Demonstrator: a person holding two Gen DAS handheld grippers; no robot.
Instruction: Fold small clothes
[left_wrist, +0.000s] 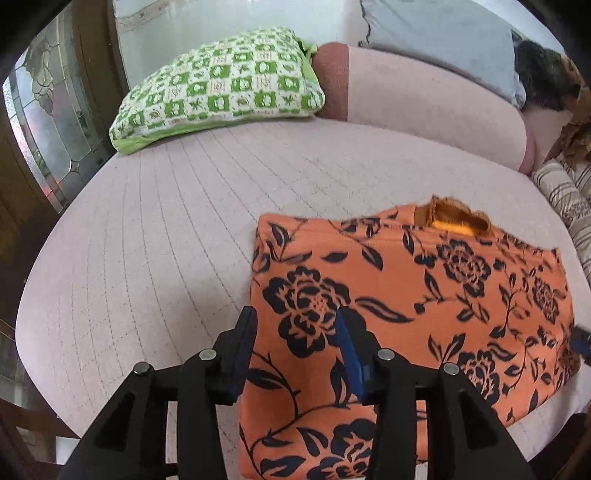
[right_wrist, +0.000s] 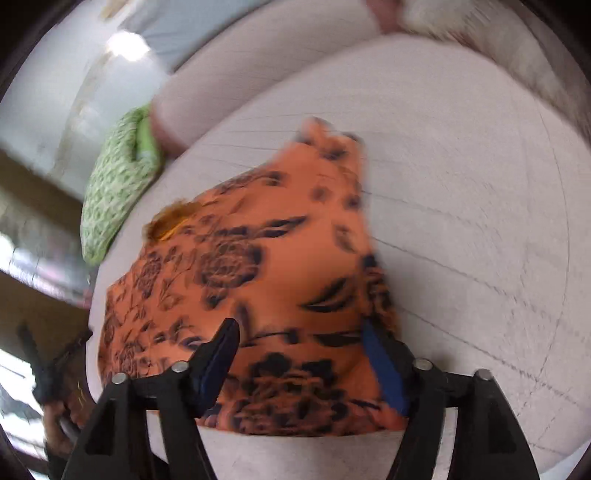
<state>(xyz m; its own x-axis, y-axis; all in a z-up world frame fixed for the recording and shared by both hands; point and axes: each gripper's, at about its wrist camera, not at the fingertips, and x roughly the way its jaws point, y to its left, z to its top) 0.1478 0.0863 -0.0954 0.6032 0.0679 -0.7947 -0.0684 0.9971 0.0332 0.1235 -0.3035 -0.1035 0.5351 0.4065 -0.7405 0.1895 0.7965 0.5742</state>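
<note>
Garment (left_wrist: 406, 295), orange with black flowers, folded flat on my quilted bed (left_wrist: 147, 240).
Left view: my left tongs (left_wrist: 297, 325) stand apart over its near-left edge, holding nothing; green pillow (left_wrist: 221, 85) lies well beyond. Right view, blurred: my right tongs (right_wrist: 299, 339) gape wide above the cloth (right_wrist: 277, 258), empty.

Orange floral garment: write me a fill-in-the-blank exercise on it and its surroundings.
1. The orange garment bears a ____ flower print.
2. It lies on a pale quilted ____.
3. The checked pillow behind it is white and ____.
4. The left tongs stand ____ over the garment's edge.

Missing: black; mattress; green; open
</note>
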